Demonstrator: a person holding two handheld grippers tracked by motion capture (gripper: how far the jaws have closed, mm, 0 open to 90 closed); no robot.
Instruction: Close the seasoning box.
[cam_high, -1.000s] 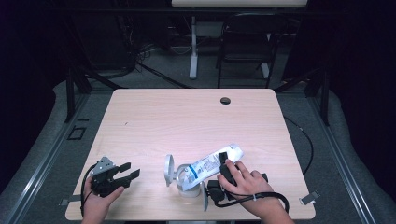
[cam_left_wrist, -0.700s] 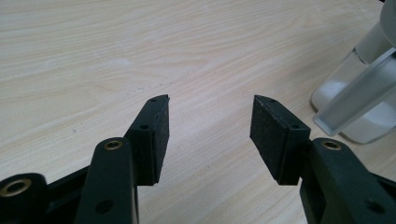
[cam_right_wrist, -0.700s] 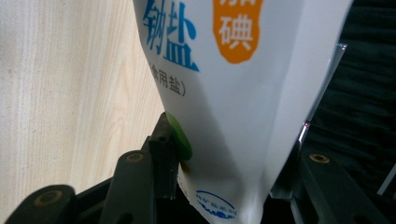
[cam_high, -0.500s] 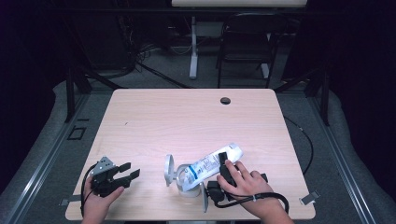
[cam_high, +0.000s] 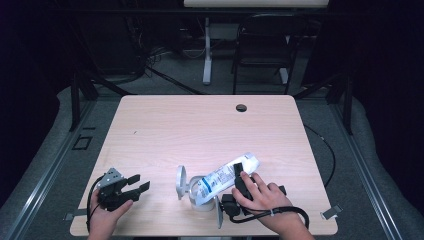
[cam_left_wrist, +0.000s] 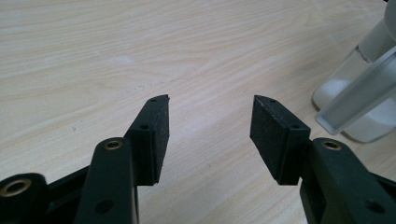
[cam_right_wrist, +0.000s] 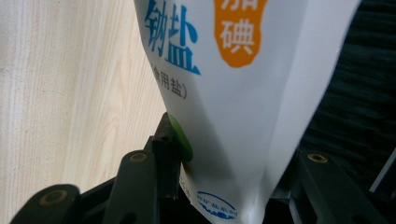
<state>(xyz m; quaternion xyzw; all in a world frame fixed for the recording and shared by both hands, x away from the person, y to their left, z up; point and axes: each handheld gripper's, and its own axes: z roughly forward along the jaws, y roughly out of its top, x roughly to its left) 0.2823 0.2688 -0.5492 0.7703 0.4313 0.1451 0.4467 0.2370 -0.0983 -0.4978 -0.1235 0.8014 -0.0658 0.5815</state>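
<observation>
High view layout: the person's left hand (cam_high: 102, 216) is resting at the near-left corner of the table (cam_high: 200, 125), and the right hand (cam_high: 264, 200) is working at the near edge, right of centre.
Left gripper (cam_high: 131, 185): sitting low over bare wood with its jaws standing well apart and nothing between them; the left gripper view is showing both pads (cam_left_wrist: 156, 133) empty.
Container (cam_high: 202, 195): a clear jar-like vessel is standing on the table between the two hands, with its round hinged lid (cam_high: 181, 182) swung open on the left side. In the left gripper view it is lying ahead and to the right of the jaws.
Salt bag (cam_high: 227, 176): a white printed pouch, tilted, with its long axis running from upper right down to lower left and its lower end meeting the container mouth.
Right gripper (cam_high: 239, 176): clamping the salt bag across its upper half; the right gripper view is showing the jaws pressed against both sides of the pouch.
Governing relation: the container is lying down-left of the right gripper, along the bag's long axis; the right hand is much nearer to it than the left.
Judged step: pouring from the bag into the container appears to be in hand; whether any salt is flowing cannot be told.
</observation>
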